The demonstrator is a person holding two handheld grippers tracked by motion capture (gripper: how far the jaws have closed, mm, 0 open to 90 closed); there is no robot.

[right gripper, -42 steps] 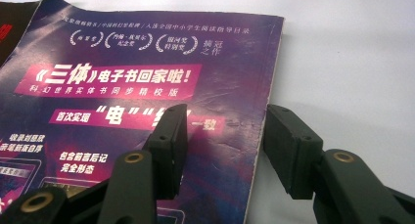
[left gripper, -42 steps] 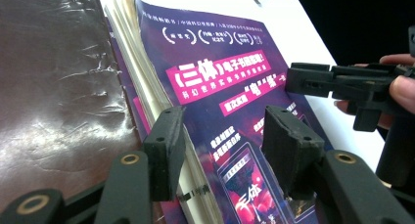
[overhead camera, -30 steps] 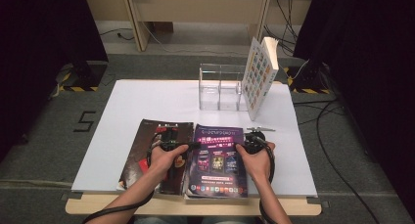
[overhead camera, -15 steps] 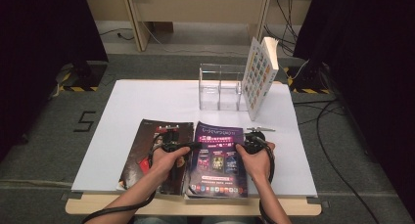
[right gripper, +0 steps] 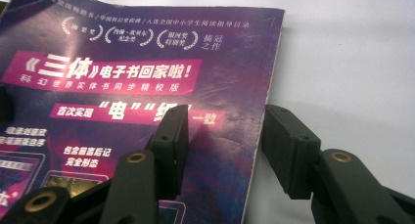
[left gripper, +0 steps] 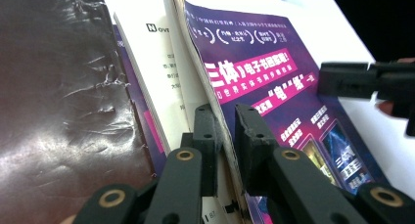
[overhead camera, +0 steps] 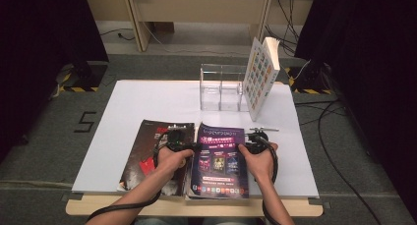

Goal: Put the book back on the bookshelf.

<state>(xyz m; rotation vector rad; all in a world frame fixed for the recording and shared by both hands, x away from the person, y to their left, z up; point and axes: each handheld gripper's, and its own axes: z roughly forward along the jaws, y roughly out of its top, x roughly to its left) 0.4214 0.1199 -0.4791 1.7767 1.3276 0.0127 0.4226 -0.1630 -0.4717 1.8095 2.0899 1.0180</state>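
Observation:
An open magazine lies at the table's near edge. Its dark glossy cover (overhead camera: 147, 154) (left gripper: 58, 87) is on the left and its purple page (overhead camera: 219, 161) (left gripper: 274, 72) (right gripper: 122, 62) on the right. My left gripper (overhead camera: 189, 145) (left gripper: 225, 114) sits by the spine. Its jaws have just closed and are shut on the left edge of the purple page and the sheets under it. My right gripper (overhead camera: 247, 136) (right gripper: 222, 121) is open astride the magazine's right edge, with one jaw over the purple page and the other over the white tabletop.
A clear acrylic holder (overhead camera: 221, 87) with compartments stands at the back of the white table (overhead camera: 147, 102). A thick book (overhead camera: 260, 72) leans upright against its right side. Cables run over the floor to the right (overhead camera: 339, 136).
From above, both hands stay at the magazine's two sides and the magazine has not shifted.

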